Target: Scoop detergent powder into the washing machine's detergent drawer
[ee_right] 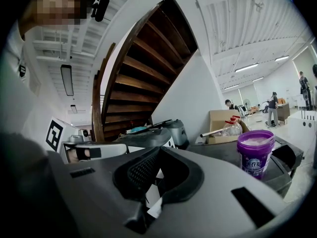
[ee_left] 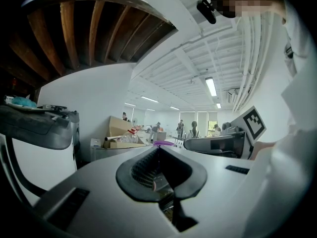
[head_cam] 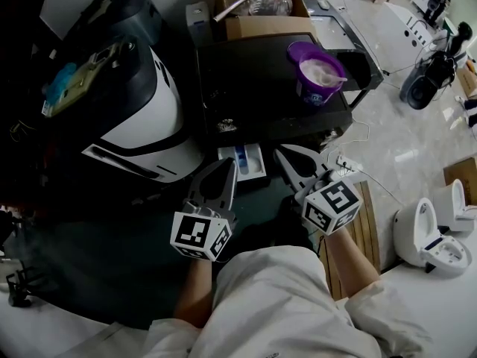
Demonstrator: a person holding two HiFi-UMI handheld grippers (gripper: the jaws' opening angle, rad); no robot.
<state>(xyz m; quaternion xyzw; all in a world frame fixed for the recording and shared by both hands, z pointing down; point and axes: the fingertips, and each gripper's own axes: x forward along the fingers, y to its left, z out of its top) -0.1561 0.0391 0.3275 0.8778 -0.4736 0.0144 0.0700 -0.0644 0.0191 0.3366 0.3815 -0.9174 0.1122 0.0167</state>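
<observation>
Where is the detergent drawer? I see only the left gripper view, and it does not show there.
Observer: In the head view the drawer stands pulled out under the front edge of the black top, just ahead of the left gripper.
Operator: And is the powder tub open?
Observer: Yes. The purple tub stands open on the black top, to the right, and the right gripper view shows white powder in it.
Operator: Does the right gripper hold something?
Observer: No. The right gripper has its jaws together with nothing between them.
</observation>
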